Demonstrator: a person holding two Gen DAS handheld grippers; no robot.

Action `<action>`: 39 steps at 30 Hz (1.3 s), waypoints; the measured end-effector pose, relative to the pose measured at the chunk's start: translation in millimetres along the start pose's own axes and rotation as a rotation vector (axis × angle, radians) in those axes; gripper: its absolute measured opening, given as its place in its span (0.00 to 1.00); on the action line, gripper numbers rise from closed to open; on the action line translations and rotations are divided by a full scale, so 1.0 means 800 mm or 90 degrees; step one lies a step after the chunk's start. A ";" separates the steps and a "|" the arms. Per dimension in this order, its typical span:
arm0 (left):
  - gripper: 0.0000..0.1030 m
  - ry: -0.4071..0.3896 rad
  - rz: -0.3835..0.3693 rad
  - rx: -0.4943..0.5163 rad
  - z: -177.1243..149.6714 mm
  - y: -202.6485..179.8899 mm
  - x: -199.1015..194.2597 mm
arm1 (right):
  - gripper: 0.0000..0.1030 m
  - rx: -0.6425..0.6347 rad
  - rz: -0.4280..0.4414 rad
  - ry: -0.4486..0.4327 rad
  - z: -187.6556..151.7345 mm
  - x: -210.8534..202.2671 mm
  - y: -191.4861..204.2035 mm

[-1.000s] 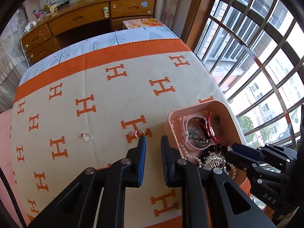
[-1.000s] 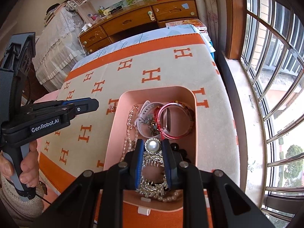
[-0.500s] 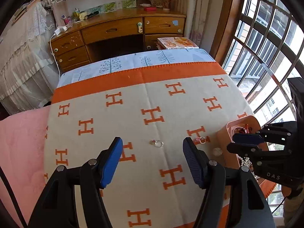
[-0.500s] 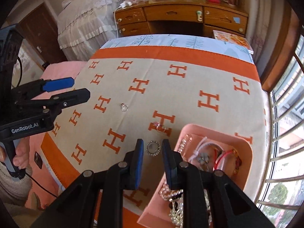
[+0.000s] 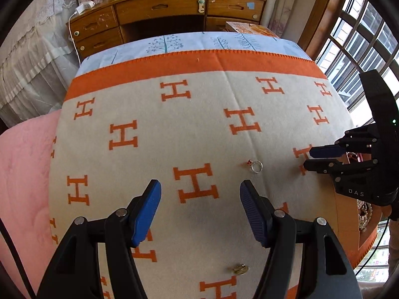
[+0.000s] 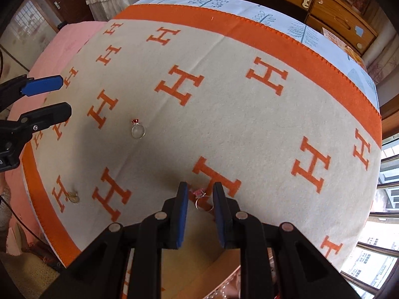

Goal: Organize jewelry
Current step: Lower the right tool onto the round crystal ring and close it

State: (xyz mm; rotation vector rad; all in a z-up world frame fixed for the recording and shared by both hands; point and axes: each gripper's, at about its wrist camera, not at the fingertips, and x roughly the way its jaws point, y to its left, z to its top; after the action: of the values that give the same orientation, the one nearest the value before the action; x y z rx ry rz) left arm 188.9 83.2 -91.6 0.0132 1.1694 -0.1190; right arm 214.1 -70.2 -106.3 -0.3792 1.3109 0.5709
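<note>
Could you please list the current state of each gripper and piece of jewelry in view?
left gripper: open wide, empty.
right gripper: partly open, straddling the pink-stone ring.
red-stone ring: loose on the blanket.
gold piece: loose near the blanket's edge.

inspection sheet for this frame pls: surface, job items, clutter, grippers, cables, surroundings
Surface: blanket with orange H pattern, spread flat on a bed.
Job's things: ring with red stone lies loose; pink-stone ring between the right gripper's fingers, not pinched; gold piece near the front edge; pink tray mostly hidden.
Clutter: nothing seen.
Grippers: left gripper wide open, empty; right gripper open around the pink-stone ring.
Cables: white charger cable by the dresser.
Surroundings: wooden dresser, barred window.
</note>
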 end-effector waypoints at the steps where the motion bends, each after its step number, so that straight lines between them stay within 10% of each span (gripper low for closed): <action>1: 0.62 0.005 -0.003 0.003 -0.004 0.000 0.004 | 0.20 0.000 -0.002 -0.005 -0.001 -0.002 0.003; 13: 0.63 0.002 0.005 -0.049 -0.084 0.054 -0.006 | 0.20 -0.079 0.130 -0.057 -0.036 -0.022 0.116; 39: 0.68 -0.056 -0.091 -0.159 -0.189 0.146 -0.031 | 0.20 -0.095 0.024 -0.169 -0.033 0.013 0.246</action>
State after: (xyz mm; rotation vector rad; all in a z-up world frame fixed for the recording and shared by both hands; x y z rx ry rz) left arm 52.2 212.5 -133.7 -0.2935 1.0905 -0.0972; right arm 78.7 75.6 -111.6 -0.3878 1.0260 0.7267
